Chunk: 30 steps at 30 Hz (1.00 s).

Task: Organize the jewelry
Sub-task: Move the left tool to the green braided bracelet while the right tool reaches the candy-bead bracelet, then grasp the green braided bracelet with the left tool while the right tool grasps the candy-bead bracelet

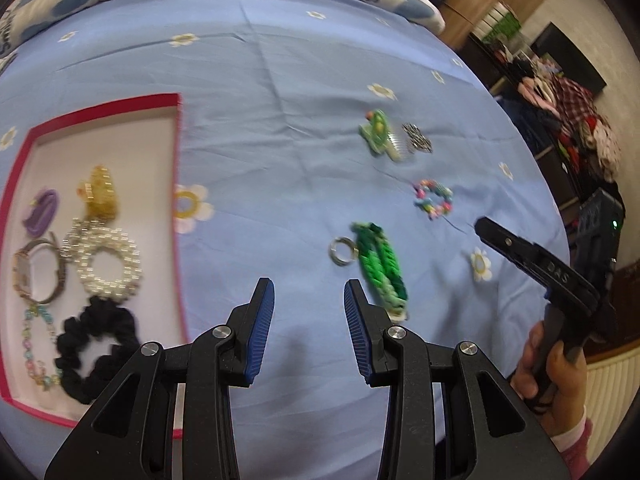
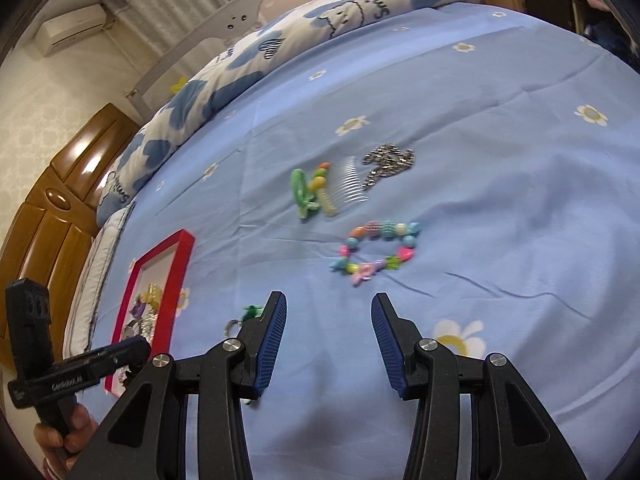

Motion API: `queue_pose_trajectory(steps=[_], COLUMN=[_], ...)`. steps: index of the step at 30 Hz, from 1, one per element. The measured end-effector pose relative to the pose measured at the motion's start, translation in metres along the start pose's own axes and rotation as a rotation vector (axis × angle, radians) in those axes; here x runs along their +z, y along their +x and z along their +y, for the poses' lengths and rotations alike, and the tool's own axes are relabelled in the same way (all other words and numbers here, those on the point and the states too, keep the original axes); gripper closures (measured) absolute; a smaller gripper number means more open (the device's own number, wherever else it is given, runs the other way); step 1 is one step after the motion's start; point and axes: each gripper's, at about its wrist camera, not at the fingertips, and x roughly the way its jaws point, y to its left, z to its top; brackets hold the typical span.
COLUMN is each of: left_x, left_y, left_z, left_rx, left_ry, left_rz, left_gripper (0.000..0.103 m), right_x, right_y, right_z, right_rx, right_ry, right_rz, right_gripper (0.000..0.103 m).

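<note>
Two grippers hover over a blue sheet [image 1: 300, 92] with nothing between their pads. At far left sits the red-rimmed tray [image 1: 176, 168], which holds a purple clip [image 1: 40, 210], a yellow clip [image 1: 100, 190], a watch [image 1: 34, 276], a pearl bracelet [image 1: 106, 266], a pastel bead chain [image 1: 36, 340] and a black scrunchie [image 1: 96, 348]. The left gripper [image 1: 309, 320] is just right of the tray, jaws apart and empty. Beside its right finger lie a key ring [image 1: 342, 252] and a green braid [image 1: 382, 268], touching each other. Farther back rest a green comb clip [image 1: 380, 136] and, beside it, a metal chain [image 1: 418, 138]. Right of the braid lies a bright bead bracelet [image 2: 378, 250], just ahead of the right gripper [image 2: 329, 340], whose jaws are apart and empty. A hand [image 1: 556, 372] in a pink sleeve holds it.
</note>
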Motion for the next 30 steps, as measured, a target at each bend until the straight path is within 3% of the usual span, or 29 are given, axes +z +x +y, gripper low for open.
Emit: queue_pose_trajectory(steps=[11,14,21,26,29,30], left_x=[0.001,0.000,0.000,-0.001,0.001,0.002], left_y=[0.024,0.034,0.064,0.077,0.078,0.078], left_z=[-0.025,-0.032,-0.049,-0.057,-0.060,-0.060], left_rx=[-0.038,-0.063,-0.049,0.008,0.038,0.046], left_ry=[0.019,0.018,0.034,0.067,0.088,0.096], left_rz=[0.058,0.086,0.144,0.146,0.135,0.132], left_gripper=[0.069,0.059,0.058,0.058,0.067,0.078], right_x=[0.005,0.010,0.025,0.032,0.030,0.030], right_y=[0.010,0.017,0.037,0.055,0.061,0.062], right_z=[-0.018,-0.021,-0.027,-0.027,-0.024,-0.022], right_rx=[-0.021,-0.033,-0.055,-0.086,-0.110,-0.118], right_ry=[0.011,0.003,-0.042,-0.076,-0.112,-0.122], right_rz=[0.007,0.011,0.030,0.053,0.057,0.055], right_gripper=[0.056,0.056,0.056,0.055,0.055,0.057])
